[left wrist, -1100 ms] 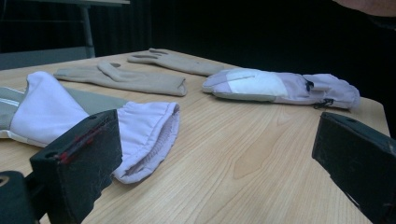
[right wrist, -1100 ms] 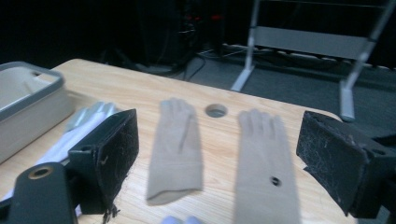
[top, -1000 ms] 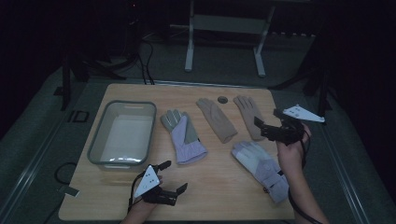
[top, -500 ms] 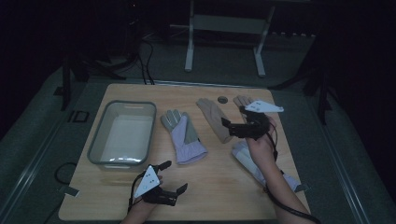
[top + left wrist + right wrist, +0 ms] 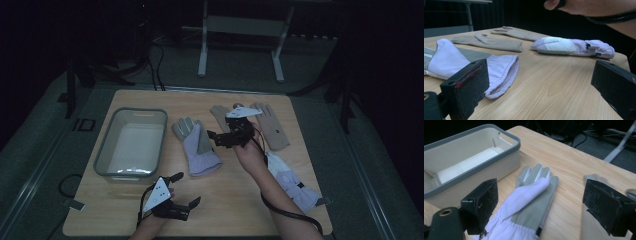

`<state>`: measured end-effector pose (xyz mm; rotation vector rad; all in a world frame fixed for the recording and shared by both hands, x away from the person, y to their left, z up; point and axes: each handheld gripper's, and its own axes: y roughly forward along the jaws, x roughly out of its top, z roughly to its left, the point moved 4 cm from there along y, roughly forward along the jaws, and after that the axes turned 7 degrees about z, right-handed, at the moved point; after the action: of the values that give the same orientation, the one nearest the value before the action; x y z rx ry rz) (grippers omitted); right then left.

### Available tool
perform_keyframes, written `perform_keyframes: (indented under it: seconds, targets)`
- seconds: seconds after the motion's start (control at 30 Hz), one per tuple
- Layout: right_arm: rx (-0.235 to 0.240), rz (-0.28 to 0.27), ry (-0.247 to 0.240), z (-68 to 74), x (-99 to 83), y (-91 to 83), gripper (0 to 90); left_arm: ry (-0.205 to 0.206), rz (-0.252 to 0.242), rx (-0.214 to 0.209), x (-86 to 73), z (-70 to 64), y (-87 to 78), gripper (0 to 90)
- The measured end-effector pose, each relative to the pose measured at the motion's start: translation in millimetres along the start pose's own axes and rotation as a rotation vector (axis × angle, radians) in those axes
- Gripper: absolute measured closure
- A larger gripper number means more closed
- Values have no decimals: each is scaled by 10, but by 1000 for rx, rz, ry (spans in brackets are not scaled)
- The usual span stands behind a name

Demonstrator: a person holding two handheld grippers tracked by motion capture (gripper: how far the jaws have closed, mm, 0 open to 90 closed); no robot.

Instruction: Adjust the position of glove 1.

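Four gloves lie on the wooden table (image 5: 240, 210). A grey and lavender glove (image 5: 197, 147) (image 5: 531, 197) rests palm up in the middle, fingers toward the far side. My right gripper (image 5: 214, 140) (image 5: 546, 202) hovers open just to its right, jaws pointing at it, nothing between them. Two beige gloves (image 5: 219, 116) (image 5: 271, 126) lie behind the right hand. A second lavender glove (image 5: 295, 182) (image 5: 571, 46) lies partly under the right forearm. My left gripper (image 5: 186, 188) (image 5: 541, 87) rests open near the front edge, facing the first glove's cuff (image 5: 504, 72).
A grey-rimmed, pale bin (image 5: 132, 142) (image 5: 471, 162) stands on the table's left, just beside the middle glove, with nothing seen inside. A cable (image 5: 280, 212) trails along the right forearm. Bare wood lies between the left gripper and the front right corner.
My right gripper has swung left from the table's right edge, over the beige gloves, to just beside the grey and lavender glove. The left gripper has stayed put.
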<state>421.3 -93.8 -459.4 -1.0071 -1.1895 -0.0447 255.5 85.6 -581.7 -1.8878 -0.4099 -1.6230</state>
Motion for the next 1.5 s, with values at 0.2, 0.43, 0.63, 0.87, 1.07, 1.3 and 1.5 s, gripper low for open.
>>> perform_keyframes:
  seconds: [0.2,0.43,0.63,0.87,1.07,1.3,1.5]
  targets:
    - [3,51,26,66,8,289,135,0,0,1,-1,0,-2,20]
    - [-44,102,51,102,-37,642,143,0,-4,-1,-1,-4,-3,21]
    - [-60,160,75,114,-157,934,210,0,-7,-4,-1,-2,-4,20]
    - [-79,204,135,104,-256,1184,256,3,-5,-6,-1,-4,-4,21]
    - [-127,261,155,137,-368,1340,355,3,-6,-8,-1,-5,-5,20]
    - [-113,266,159,288,-385,1386,664,8,-8,-6,-2,-7,-6,20]
    - [-48,229,284,258,-407,1346,842,4,-8,-6,-2,-5,-6,21]
